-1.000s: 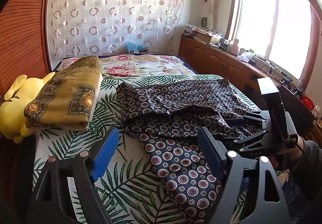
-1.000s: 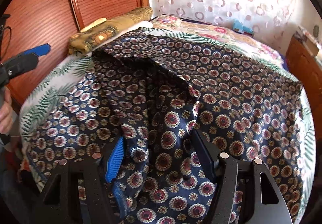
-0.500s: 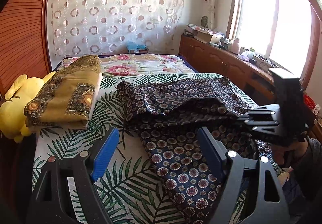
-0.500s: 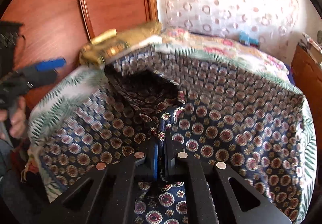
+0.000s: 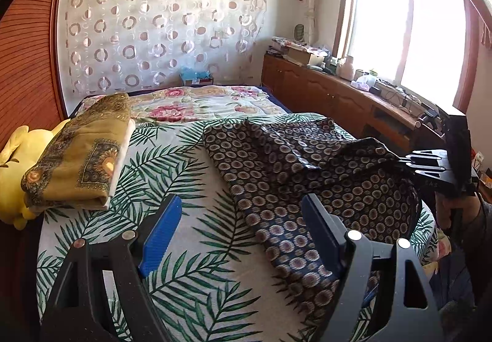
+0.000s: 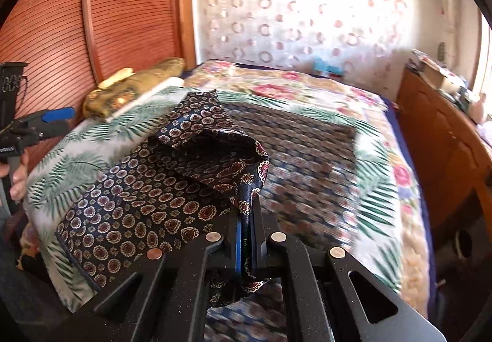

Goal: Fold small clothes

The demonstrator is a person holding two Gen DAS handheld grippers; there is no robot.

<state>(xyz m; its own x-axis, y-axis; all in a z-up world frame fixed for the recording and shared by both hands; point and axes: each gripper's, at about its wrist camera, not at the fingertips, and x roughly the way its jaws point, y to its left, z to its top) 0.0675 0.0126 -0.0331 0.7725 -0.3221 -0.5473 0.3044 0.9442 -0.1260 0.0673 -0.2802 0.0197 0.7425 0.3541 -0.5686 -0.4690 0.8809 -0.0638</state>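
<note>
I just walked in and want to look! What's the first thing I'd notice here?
The dark blue patterned cloth spread on the leafy bedspread, with one edge pinched and lifted by the right gripper. Next, the folded golden cloth at the bed's left side, and a yellow plush toy beside it.

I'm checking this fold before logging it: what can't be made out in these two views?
- Right wrist view: the far half of the navy patterned garment is smeared by motion blur; its lie there is unreadable.
- Right wrist view: the pinched edge inside the right tongs is hidden by the pads.
- Left wrist view: the garment's near end runs behind the left tongs frame.
- Left wrist view: the yellow plush toy is half covered by the folded mustard cloth.
</note>
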